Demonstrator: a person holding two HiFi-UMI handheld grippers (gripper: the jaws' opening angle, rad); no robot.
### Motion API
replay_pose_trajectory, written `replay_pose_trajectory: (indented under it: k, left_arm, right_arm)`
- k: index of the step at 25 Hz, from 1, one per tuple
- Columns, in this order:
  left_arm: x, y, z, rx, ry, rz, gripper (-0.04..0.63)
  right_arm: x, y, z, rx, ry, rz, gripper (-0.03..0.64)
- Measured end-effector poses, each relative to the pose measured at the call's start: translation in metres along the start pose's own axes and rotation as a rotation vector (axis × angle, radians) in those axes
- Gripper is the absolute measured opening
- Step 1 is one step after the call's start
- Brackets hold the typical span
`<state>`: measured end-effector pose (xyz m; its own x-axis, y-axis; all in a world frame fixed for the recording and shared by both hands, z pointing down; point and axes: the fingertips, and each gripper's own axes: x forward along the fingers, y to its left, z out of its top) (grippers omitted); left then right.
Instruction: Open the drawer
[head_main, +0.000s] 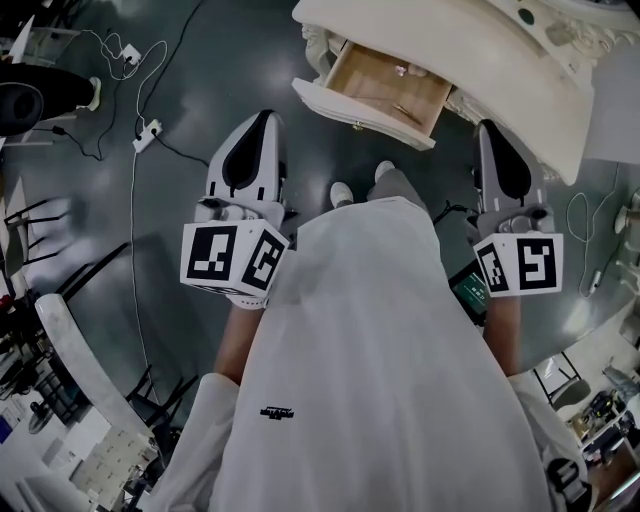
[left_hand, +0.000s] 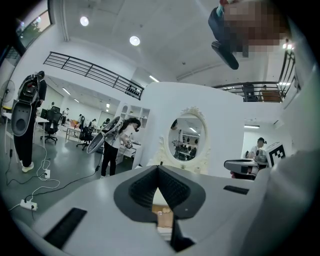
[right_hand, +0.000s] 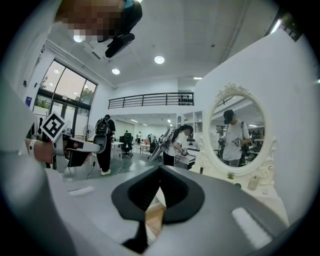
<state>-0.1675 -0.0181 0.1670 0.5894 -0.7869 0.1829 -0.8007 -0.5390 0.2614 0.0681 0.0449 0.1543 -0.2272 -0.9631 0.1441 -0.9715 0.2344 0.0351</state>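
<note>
The drawer (head_main: 385, 88) stands pulled well out from the front edge of the dressing table (head_main: 520, 80), so the opening looks done. The left gripper (head_main: 263, 120) and right gripper (head_main: 488, 130) hang clear of it, each with its jaws pressed together on nothing.

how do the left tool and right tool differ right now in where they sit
The left tool hangs over bare dark floor, left of the open drawer; the right tool is right of the drawer, close beside the edge of the dressing table. From the left tool the oval mirror is nearly dead ahead; from the right tool it lies off to the right. Both are shut, empty and point toward the dressing table.
</note>
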Motion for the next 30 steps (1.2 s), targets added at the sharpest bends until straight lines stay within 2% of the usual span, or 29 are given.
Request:
replay_pose_trajectory:
  k: [30]
  left_arm:
    - [0.008, -0.023, -0.009, -0.016, 0.018, -0.058, 0.009]
  right_arm:
    - [-0.017, -0.003, -0.002, -0.003, 0.016, -0.007, 0.012]
